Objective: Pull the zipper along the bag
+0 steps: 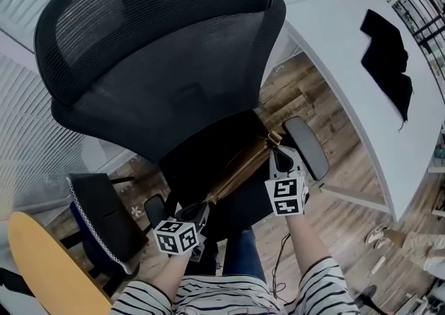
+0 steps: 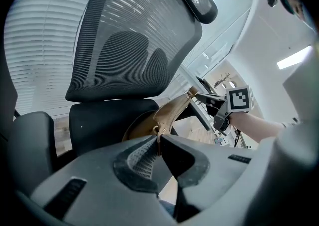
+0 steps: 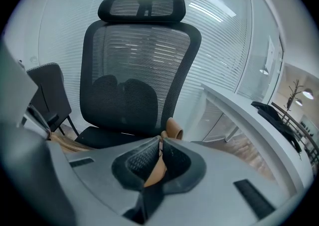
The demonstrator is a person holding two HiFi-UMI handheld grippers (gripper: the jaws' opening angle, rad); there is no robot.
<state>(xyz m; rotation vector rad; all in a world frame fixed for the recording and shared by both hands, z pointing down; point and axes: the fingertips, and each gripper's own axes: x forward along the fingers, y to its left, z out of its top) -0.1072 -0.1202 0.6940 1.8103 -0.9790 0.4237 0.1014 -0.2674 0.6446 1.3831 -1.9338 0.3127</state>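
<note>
Two grippers are clamped on a tan bag [image 1: 240, 167] that lies across the seat of a black mesh-backed office chair [image 1: 160, 63], running from the seat's near left edge towards its far right. The left gripper [image 1: 205, 207] has its jaws pressed almost together on a thin tan tab with a small metal ring [image 2: 155, 130] at the bag's near end; whether that tab is the zipper pull itself is hard to tell. The right gripper [image 1: 275, 148] has its jaws equally close, pinching a tan leather strap [image 3: 156, 167] at the bag's far end, beside the chair's right armrest [image 1: 306, 145]. Behind the chair a white desk [image 1: 334, 42] carries a crumpled black cloth [image 1: 386, 53] above a wooden floor [image 1: 313, 105].
</note>
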